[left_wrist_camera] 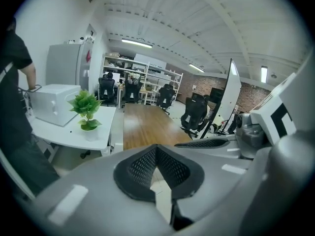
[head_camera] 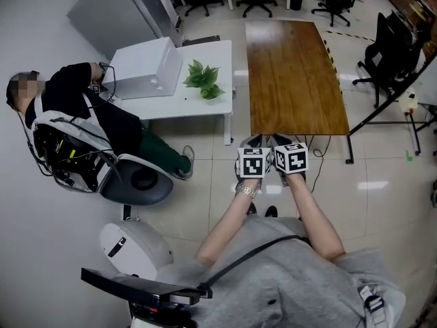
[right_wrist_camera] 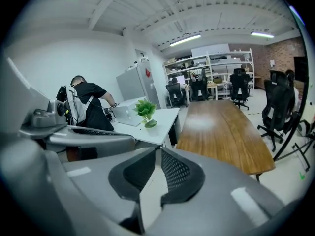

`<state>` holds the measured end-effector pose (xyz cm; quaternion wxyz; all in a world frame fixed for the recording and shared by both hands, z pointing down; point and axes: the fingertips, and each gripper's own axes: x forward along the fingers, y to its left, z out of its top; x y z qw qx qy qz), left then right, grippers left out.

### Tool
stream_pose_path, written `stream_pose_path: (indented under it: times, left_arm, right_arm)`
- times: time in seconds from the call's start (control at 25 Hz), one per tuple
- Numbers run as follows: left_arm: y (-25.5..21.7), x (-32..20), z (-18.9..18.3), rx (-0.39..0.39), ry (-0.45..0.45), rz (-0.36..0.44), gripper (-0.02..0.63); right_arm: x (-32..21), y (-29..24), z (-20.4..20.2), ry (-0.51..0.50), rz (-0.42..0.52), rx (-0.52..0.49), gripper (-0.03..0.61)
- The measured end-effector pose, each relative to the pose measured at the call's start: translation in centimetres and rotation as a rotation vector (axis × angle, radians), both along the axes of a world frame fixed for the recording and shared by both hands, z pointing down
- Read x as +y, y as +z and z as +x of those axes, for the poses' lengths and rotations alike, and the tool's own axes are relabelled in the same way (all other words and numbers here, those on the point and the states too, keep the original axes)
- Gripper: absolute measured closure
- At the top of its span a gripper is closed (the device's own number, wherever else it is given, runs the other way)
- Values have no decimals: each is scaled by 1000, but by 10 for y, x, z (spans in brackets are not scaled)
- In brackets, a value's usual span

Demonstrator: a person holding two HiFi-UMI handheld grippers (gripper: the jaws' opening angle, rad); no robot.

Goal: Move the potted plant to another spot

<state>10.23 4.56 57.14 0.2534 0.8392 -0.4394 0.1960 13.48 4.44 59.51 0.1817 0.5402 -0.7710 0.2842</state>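
Potted plant is parked on the white surface, well apart from the left hand-held gripper and right hand-held gripper, both clenched on nothing; pre-pickup or already set down, can't be told

A white box sits on a white table beside a long wooden table, office chairs beyond.

The head view looks steeply down from above onto the left hand-held gripper and the right hand-held gripper, close below it. Each gripper view rides low behind its own jaws, facing forward across the room. All three views share the white desk, its potted plant and the wooden desk.
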Motion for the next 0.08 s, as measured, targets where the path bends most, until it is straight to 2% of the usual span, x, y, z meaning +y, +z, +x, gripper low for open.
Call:
stream_pose_path:
  times: [0.08]
  left_arm:
    - [1,2,-2,-3,-1,-5,606]
  right_arm:
    - [3,-2,-4,-8,2,11,555]
